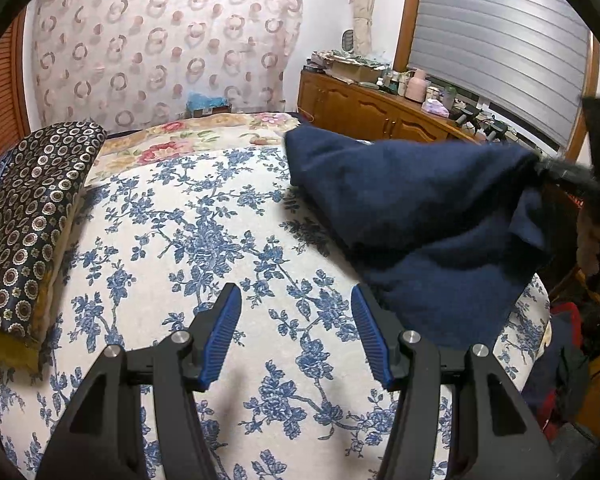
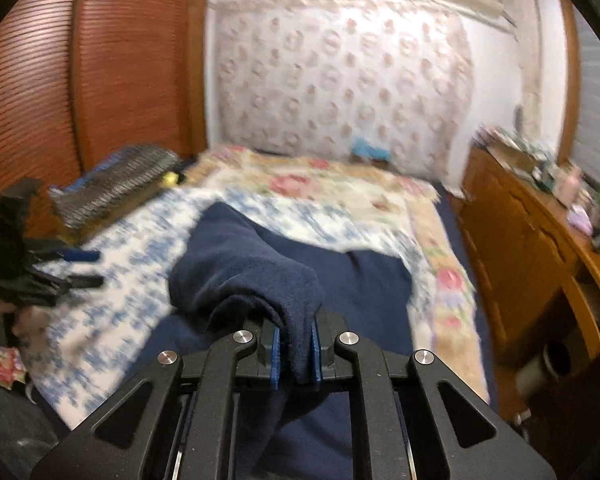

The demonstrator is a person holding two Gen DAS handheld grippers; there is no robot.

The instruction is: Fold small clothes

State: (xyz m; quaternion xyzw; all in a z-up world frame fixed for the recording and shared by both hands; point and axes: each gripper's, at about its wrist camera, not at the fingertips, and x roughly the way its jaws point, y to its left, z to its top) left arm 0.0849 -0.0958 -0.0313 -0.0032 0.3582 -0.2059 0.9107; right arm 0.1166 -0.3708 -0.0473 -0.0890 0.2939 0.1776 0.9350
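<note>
Right now your right gripper (image 2: 296,350) is clamped on a bunched edge of the navy garment (image 2: 244,276), the blue pads (image 2: 275,356) pinching the fabric between them. From that pinch the cloth drapes down and away onto the blue-flowered bedspread (image 2: 112,264), with more of it spread flat beyond and below the jaws. Your left gripper (image 1: 296,320) hangs over a bare stretch of the bedspread (image 1: 188,208) with its jaws moderately apart and nothing between them. In its view the garment (image 1: 412,208) lies to the right, one corner raised toward the far right edge, the lower part resting on the bed just beside the right finger. A dark patterned pillow (image 1: 32,216) sits at the left
</note>
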